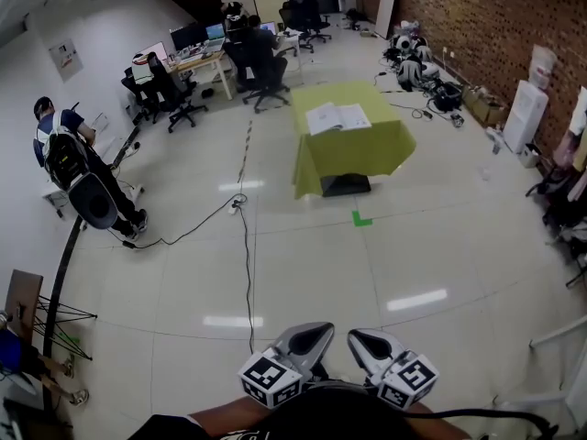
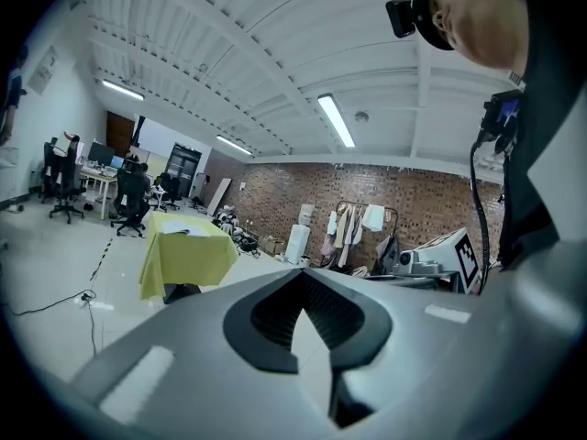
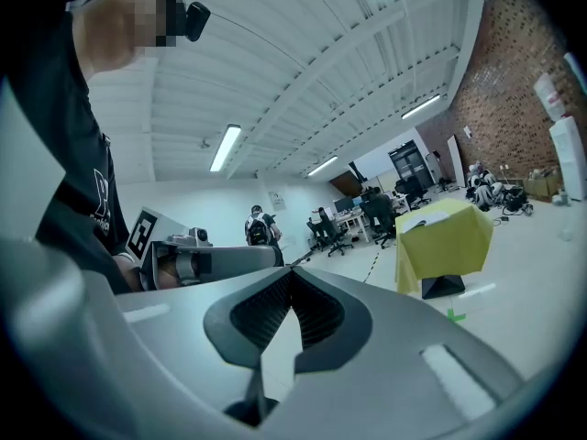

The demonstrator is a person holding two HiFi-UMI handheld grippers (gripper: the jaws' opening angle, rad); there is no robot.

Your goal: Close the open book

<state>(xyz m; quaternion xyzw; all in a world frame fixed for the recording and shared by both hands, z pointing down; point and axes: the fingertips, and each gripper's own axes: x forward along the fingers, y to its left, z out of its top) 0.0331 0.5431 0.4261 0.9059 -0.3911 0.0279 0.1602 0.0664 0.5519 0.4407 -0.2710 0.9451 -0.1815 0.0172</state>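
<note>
Well, open book [image 1: 337,117] on yellow-covered table [image 1: 367,152] at upper middle, wide floor [image 1: 303,255] below it, left gripper [image 1: 315,335] and right gripper [image 1: 364,342] at bottom edge, both closed, empty.

Open white book [image 1: 337,117], far ahead of both sets of fingers: page print too small to tell. Yellow-green cloth-draped table [image 1: 353,154]: legs hidden under cloth. Left gripper [image 1: 312,335], right gripper [image 1: 369,342]: handles behind the fingers cut off at bottom edge.
</note>
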